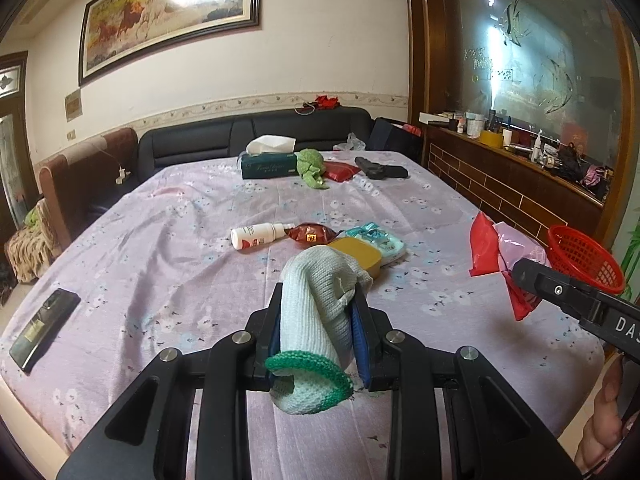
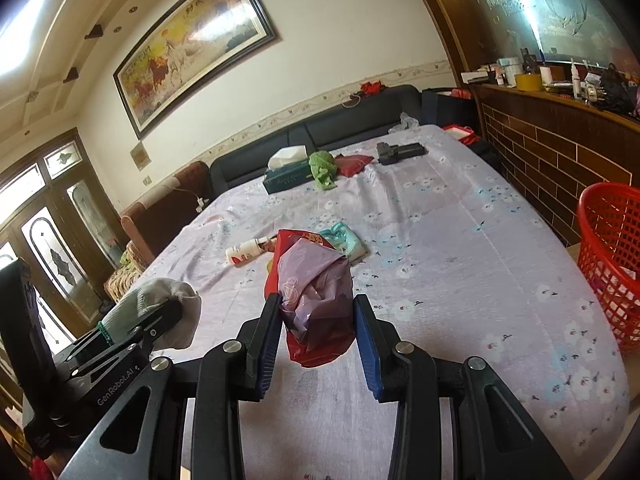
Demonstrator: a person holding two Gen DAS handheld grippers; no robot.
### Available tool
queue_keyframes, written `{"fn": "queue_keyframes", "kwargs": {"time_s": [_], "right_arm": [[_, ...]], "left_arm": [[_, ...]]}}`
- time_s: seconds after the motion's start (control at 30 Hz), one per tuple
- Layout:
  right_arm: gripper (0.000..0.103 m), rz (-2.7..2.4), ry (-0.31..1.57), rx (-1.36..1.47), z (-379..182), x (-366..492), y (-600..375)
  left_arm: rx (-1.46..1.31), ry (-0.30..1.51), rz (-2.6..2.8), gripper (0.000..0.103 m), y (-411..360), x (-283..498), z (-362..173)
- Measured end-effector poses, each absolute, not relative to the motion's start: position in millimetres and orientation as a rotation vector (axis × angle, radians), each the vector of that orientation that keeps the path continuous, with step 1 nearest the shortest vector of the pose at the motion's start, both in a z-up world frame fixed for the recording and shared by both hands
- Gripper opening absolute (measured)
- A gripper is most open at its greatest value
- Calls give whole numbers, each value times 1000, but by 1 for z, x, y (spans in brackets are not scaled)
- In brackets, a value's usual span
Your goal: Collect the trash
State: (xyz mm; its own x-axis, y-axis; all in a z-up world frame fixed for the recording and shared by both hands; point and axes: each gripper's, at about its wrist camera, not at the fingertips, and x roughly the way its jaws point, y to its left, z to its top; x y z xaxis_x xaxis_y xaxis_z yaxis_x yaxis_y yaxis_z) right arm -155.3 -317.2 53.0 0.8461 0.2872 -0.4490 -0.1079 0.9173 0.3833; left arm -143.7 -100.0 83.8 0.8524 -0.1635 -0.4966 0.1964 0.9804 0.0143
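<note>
My left gripper (image 1: 318,304) is shut on a pale knit glove with a green cuff (image 1: 316,320) and holds it above the table; the glove also shows at the left in the right wrist view (image 2: 160,308). My right gripper (image 2: 316,312) is shut on a bundle of red and purple plastic bags (image 2: 316,292), seen from the left wrist view (image 1: 500,252) near the table's right edge. A red mesh basket (image 2: 612,252) stands off the right edge, also in the left wrist view (image 1: 580,256). A brown snack wrapper (image 1: 310,235) lies mid-table.
On the floral tablecloth (image 1: 180,248) lie a white bottle (image 1: 258,236), a yellow tin (image 1: 356,256), a teal wipes pack (image 1: 378,240), a black phone (image 1: 44,328), a tissue box (image 1: 270,162), a green cloth (image 1: 310,168), a red pouch (image 1: 340,171) and a black object (image 1: 380,169). A sofa stands behind.
</note>
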Motion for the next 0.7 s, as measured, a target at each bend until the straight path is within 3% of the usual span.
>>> {"fn": "queue_keyframes", "kwargs": {"time_s": [0.7], "right_arm": [[39, 217, 530, 392, 48, -166, -327]], "left_arm": [[56, 573, -245, 28, -107, -142, 78]]}}
